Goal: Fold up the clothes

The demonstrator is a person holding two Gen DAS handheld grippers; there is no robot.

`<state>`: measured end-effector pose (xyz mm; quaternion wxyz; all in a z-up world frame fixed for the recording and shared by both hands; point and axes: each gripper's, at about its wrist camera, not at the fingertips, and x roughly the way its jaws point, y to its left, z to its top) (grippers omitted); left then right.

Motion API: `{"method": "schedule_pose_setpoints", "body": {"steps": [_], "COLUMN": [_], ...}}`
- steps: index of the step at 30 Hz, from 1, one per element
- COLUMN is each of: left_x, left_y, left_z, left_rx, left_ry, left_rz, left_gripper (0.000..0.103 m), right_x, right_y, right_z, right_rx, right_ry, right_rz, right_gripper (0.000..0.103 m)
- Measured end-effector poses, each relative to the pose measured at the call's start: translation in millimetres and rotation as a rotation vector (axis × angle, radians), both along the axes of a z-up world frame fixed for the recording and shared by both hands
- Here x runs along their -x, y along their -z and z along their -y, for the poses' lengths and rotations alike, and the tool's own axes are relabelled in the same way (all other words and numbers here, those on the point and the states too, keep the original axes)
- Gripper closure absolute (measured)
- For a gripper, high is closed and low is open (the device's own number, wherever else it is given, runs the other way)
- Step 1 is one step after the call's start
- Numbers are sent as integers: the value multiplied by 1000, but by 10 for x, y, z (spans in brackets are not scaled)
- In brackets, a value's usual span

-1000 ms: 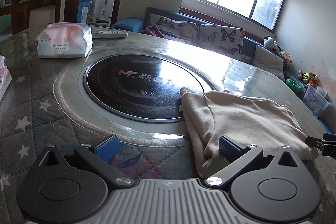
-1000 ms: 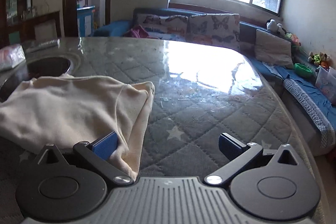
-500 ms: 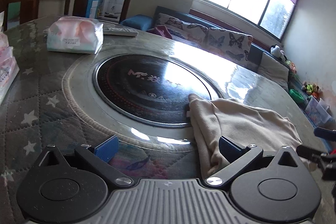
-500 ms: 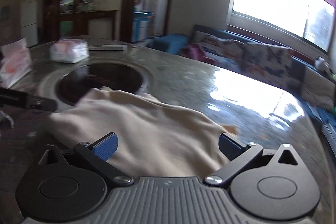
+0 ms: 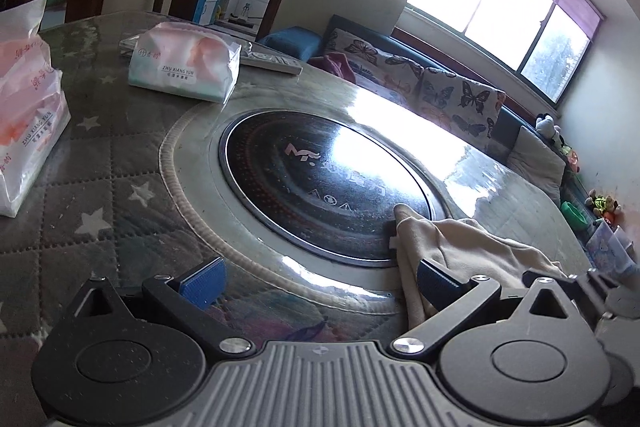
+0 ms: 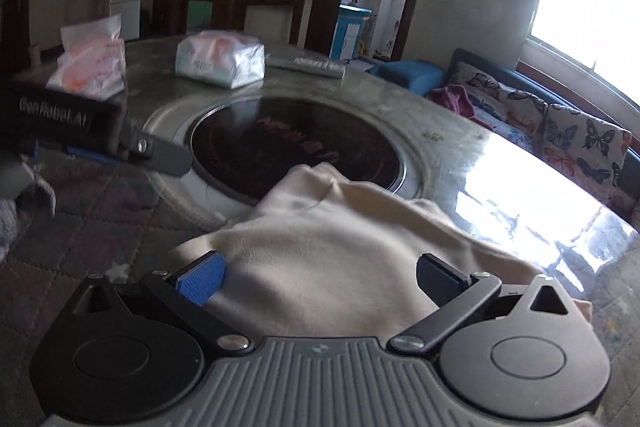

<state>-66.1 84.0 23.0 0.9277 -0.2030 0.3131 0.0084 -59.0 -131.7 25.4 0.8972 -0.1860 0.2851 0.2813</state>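
Cream garment point(image 6: 340, 251) partly hidden behind right gripper point(image 6: 320, 277).

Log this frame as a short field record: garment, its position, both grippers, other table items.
garment: cream garment, bunched, partly folded
position: on table, one corner over the black round cooktop
left gripper: open, holding nothing, garment edge at its right finger
right gripper: open, over the garment
other items: two tissue packs, remote

cream garment point(image 6: 340, 259); grey star-quilted table cover point(image 5: 100, 163); butterfly cushions point(image 5: 460, 99); tissue packs point(image 5: 184, 67) seemingly pink-white.
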Motion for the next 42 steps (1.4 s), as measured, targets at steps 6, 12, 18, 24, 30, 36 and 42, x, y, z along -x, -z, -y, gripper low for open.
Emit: {"method": "schedule_pose_setpoints", "body": {"steps": [6, 12, 18, 24, 30, 36, 42], "left_x": [-10, -9, -32, -52, -60, -92, -121], "left_y": [-2, -20, -13, -6, -22, -41, -71], "left_z": [-13, 24, 61, 124, 174, 260, 361], "left_rx": [7, 3, 4, 0, -5, -31, -65], "left_ry": [-13, -4, -1, 6, 14, 30, 48], "left_rz": [-8, -7, -15, -29, -32, -43, -64], "left_gripper": [0, 0, 0, 0, 0, 0, 0], "right_x": [87, 39, 69, 15, 106, 223, 317], "right_y": [-111, 7, -9, 6, -86, -114, -84], "right_z": [19, -122, -133, -138, -46, 7, 70], "right_rx": [-28, 3, -8, -21, -18, 2, 28], "right_ry": [-26, -37, -43, -35, -67, -118, -145], "right_rz": [29, 11, 20, -6, 9, -1, -14], "right_gripper": [0, 0, 0, 0, 0, 0, 0]}}
